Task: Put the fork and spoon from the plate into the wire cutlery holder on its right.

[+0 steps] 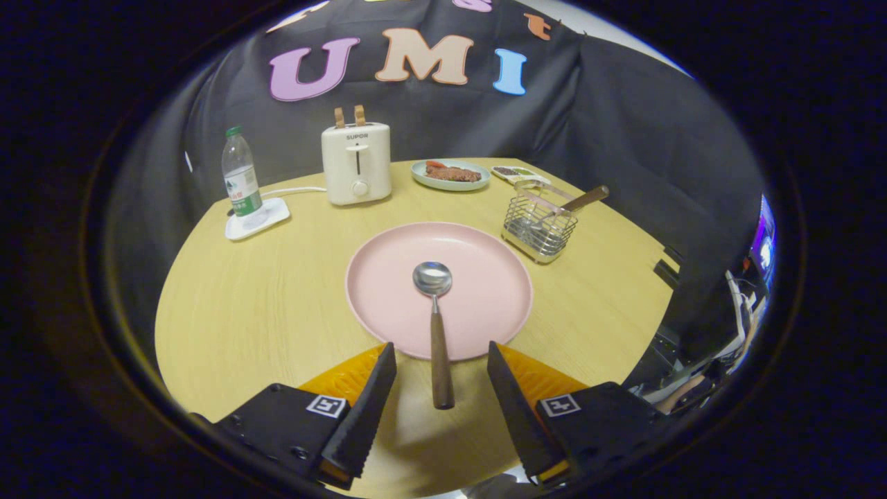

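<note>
A round, pale wooden table (263,298) seen from a hand-held gripper, described from left to right

Far left, toward the back: a clear plastic water bottle with a green cap (240,177) stands on a small white square coaster (258,218). Next to it, a cream two-slot toaster (356,163) with two slices of toast poking up. Further right at the back, a pale green plate of food (450,174), and just beside it a small white dish (516,173) whose contents are too small to make out

In the centre lies a large, round pink plate (478,291). On it rests a spoon with a shiny steel bowl and dark wooden handle (436,326); the bowl sits mid-plate and the handle runs back over the near rim, its end hanging above the table between the gripper's fingers

The gripper (441,367) has its jaws spread wide, one on each side of the handle, touching nothing

Right of the plate stands a wire cutlery holder of silver mesh (539,227). A wooden-handled utensil, likely the fork (578,202), already leans in it

The spoon looks light, stiff and top-heavy toward the steel bowl. The wooden handle should give better grip than the slick metal; taking it near the middle would probably limit tipping
</note>
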The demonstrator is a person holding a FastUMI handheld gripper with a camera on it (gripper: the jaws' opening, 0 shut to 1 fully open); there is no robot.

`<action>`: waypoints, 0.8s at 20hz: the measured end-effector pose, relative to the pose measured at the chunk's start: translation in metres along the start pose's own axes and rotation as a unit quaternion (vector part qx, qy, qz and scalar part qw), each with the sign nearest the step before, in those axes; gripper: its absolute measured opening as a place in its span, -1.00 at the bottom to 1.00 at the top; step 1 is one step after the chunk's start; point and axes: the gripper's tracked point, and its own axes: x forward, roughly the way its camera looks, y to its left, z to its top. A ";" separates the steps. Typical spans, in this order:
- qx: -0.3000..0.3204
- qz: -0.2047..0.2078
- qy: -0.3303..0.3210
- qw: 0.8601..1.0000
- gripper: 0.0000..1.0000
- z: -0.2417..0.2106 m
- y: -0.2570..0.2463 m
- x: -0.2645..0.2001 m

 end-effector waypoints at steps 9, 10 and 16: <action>-0.023 0.014 -0.012 1.000 -0.48 -0.008 0.008 0.015; -0.027 0.011 -0.013 0.999 -0.63 -0.007 0.006 0.014; -0.028 0.006 -0.019 0.999 -0.77 -0.004 0.006 0.009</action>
